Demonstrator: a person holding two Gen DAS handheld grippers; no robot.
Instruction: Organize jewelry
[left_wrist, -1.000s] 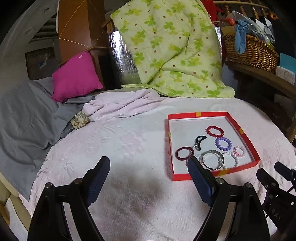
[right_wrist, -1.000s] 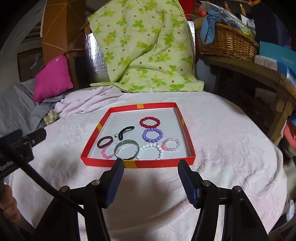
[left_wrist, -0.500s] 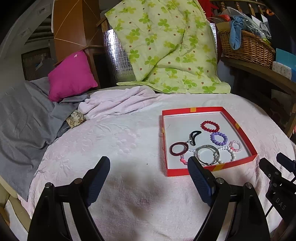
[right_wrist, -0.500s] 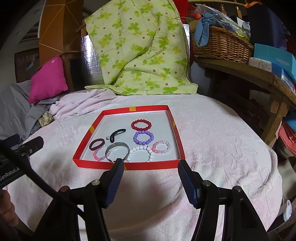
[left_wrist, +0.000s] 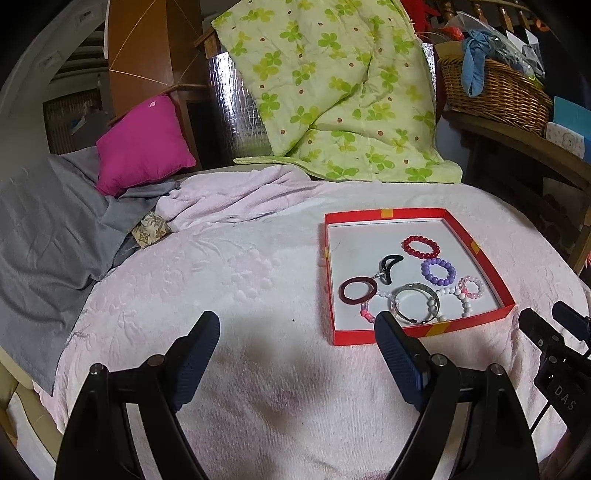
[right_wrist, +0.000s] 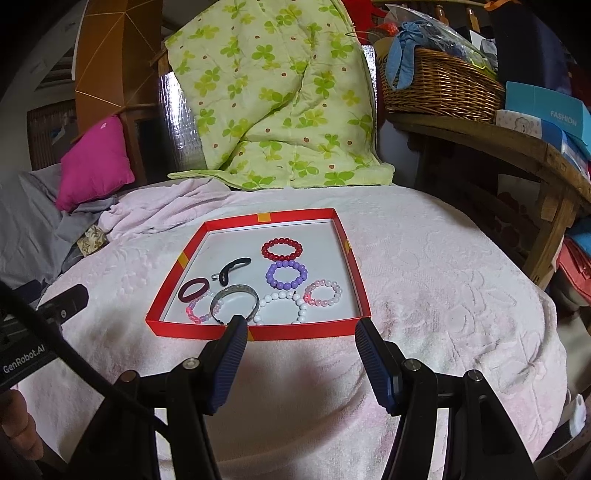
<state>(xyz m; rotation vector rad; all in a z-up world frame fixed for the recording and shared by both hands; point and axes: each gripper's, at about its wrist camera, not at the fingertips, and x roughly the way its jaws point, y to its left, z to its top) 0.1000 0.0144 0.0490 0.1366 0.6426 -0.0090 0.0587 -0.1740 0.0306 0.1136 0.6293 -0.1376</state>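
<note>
A shallow red tray lies on the pink bedspread. In it lie a red bead bracelet, a purple bead bracelet, a pale pink bead bracelet, a white bead bracelet, a silver bangle, a maroon ring band and a black hair clip. My right gripper is open and empty, just in front of the tray's near rim. My left gripper is open and empty, over the bedspread left of the tray.
A crumpled pink blanket, a grey sheet and a magenta cushion lie at the back left. A green floral quilt leans behind the tray. A wicker basket sits on a wooden shelf at right.
Both grippers have pulled back a little from the tray, which now looks smaller and farther. Both stay open and empty. The jewelry has not moved.
</note>
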